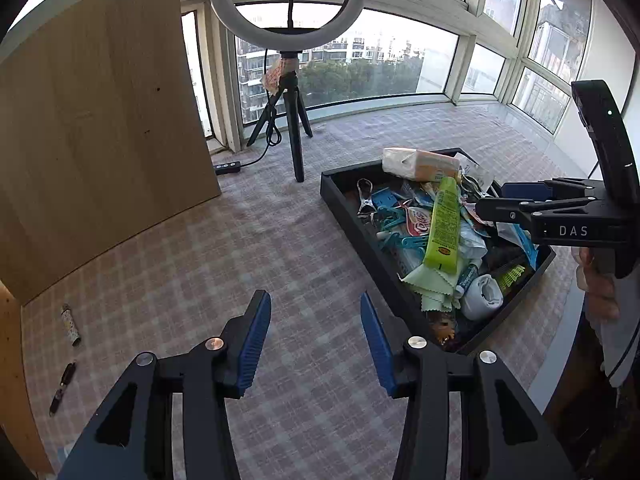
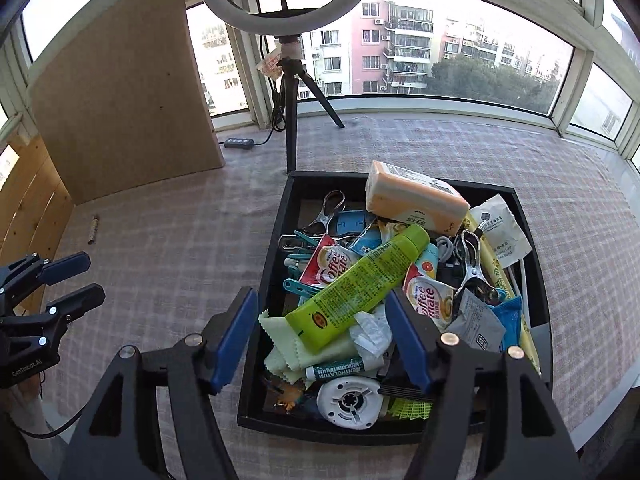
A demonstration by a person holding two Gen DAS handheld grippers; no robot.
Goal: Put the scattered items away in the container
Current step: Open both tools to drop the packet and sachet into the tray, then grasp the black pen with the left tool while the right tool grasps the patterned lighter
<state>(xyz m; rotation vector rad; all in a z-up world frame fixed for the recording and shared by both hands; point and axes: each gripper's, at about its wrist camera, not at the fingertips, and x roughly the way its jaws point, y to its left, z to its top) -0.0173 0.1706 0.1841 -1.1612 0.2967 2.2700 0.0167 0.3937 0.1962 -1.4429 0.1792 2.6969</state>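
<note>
- The right gripper [image 2: 320, 334] hangs over the near end of the black container [image 2: 276, 240], its blue pads spread and holding nothing; the green tube [image 2: 360, 288] lies just beyond them on top of the heap.
- That heap stands above the rim. The orange tissue pack [image 2: 416, 196], upper middle of the right wrist view, rests high at the far end, so a brush from the pads could tip it or the tube out onto the table [image 2: 168, 240].
- The left gripper [image 1: 316, 340], lower centre of its view, also stands spread and empty, over bare checked cloth left of the container.
- Two items are still out, both at the lower left of the left wrist view: a small patterned tube [image 1: 71, 325] and a dark pen-like piece [image 1: 63, 387], near the wooden board [image 1: 100, 120].
- Both are slim and lie flat, so I judge a grasp could pinch cloth or roll them toward the board.
- The tripod [image 2: 290, 120] stands close behind the container; a wide swing may knock it.
</note>
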